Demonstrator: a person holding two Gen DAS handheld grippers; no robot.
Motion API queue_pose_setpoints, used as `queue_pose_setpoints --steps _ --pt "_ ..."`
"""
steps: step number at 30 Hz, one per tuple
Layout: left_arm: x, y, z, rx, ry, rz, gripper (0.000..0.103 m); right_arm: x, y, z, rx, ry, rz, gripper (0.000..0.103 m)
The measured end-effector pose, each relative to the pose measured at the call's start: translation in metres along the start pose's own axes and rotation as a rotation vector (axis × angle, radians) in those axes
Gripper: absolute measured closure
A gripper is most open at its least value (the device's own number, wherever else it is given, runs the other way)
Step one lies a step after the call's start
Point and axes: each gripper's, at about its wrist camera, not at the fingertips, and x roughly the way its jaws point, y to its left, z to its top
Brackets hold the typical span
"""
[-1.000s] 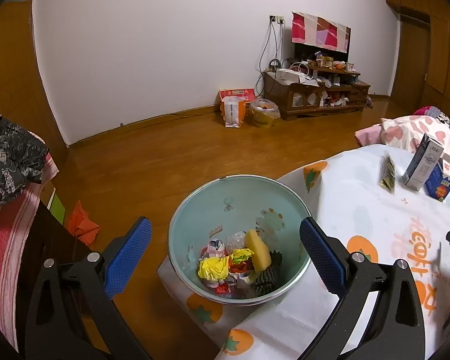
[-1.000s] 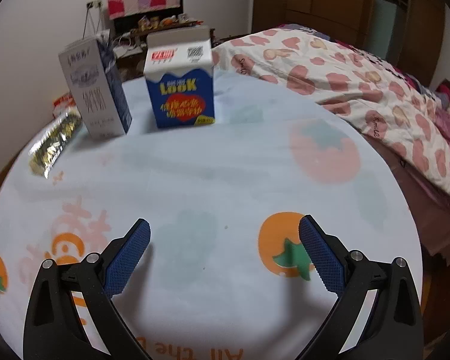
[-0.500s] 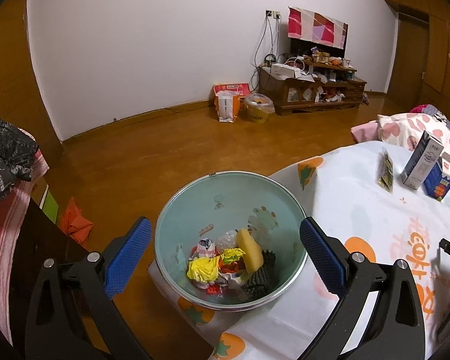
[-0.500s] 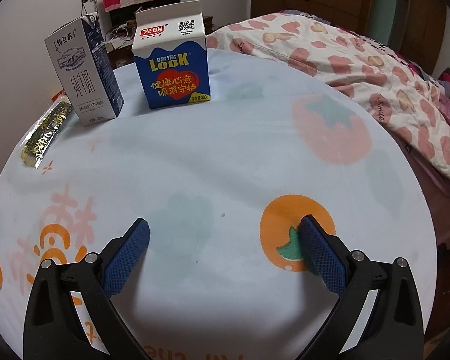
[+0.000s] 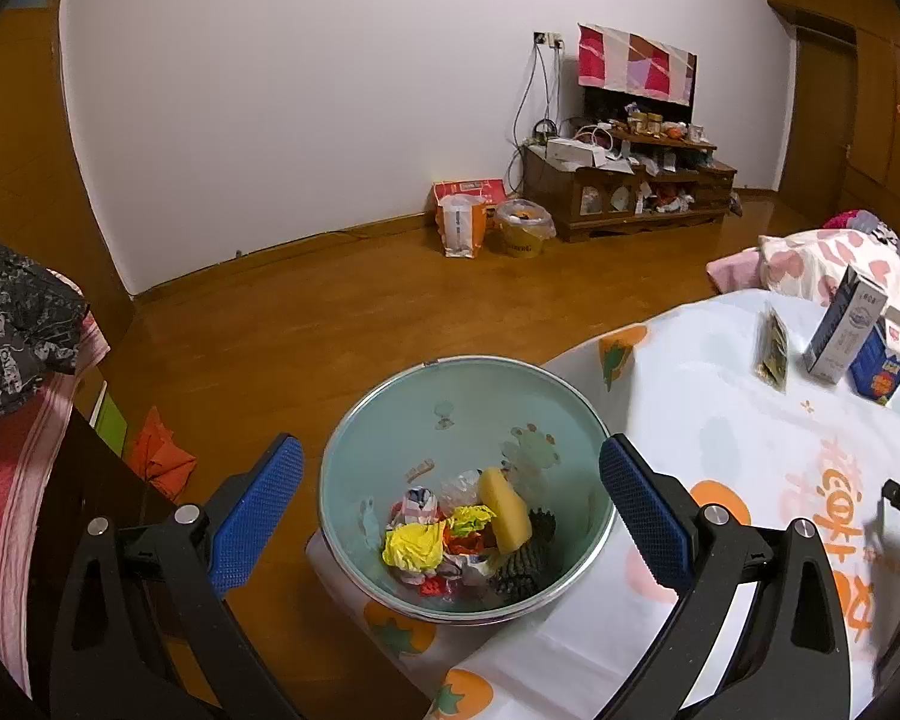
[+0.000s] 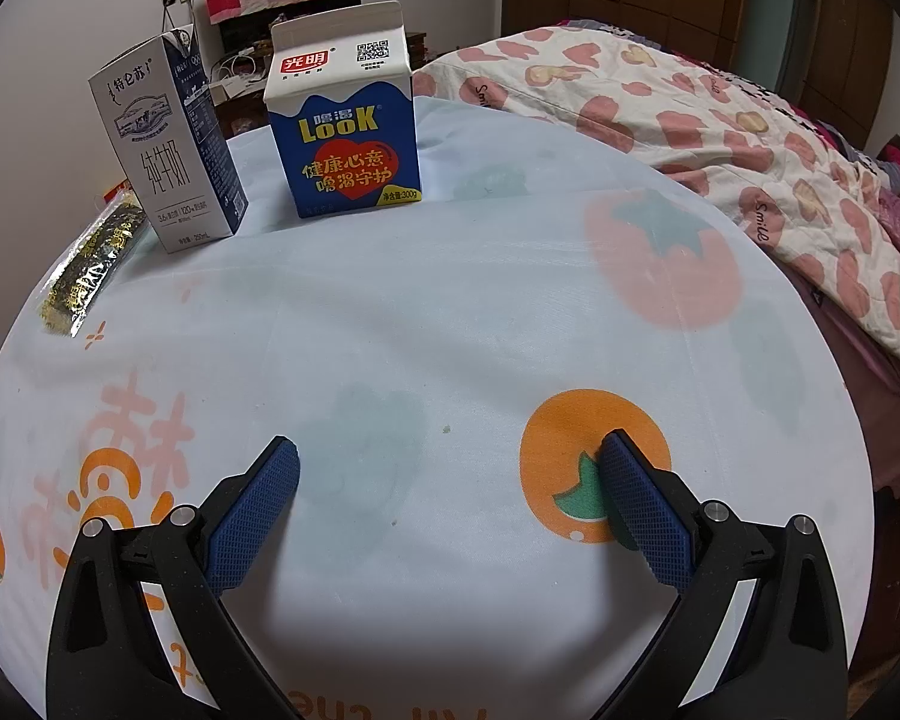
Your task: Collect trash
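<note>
Trash remains at the table's far edge: a blue carton (image 6: 345, 120), a white carton (image 6: 171, 144) and a foil wrapper (image 6: 93, 261). Right gripper (image 6: 449, 468), jaws wide and empty, faces the blue carton, well short, so reaching comes next. Left gripper (image 5: 450, 477), equally wide and empty, hovers over the bin (image 5: 390, 420) at the table's near edge.

Heart-print quilt (image 6: 720, 138) right of table; TV cabinet (image 5: 630, 192) against wall.

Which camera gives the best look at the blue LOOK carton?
The right wrist view. The blue carton stands upright, close and unblocked on the table, label readable, beside the white carton. In the left wrist view it is small at the far right edge, partly hidden behind the white carton.
</note>
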Motion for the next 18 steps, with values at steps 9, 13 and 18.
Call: queue_pose_setpoints --steps 9,13,18 --pt "0.0002 -0.0017 0.0007 0.011 0.007 0.004 0.006 0.0003 -0.0003 0.0001 0.0 0.0 0.0 0.005" --pt "-0.0017 -0.0035 0.0008 0.011 -0.004 0.003 0.006 0.0003 -0.0004 0.0001 0.0 0.0 0.0 0.005" --pt "-0.0059 -0.0064 0.0011 0.025 -0.027 -0.008 0.006 0.0003 -0.0001 0.0 0.0 0.0 0.0 0.005"
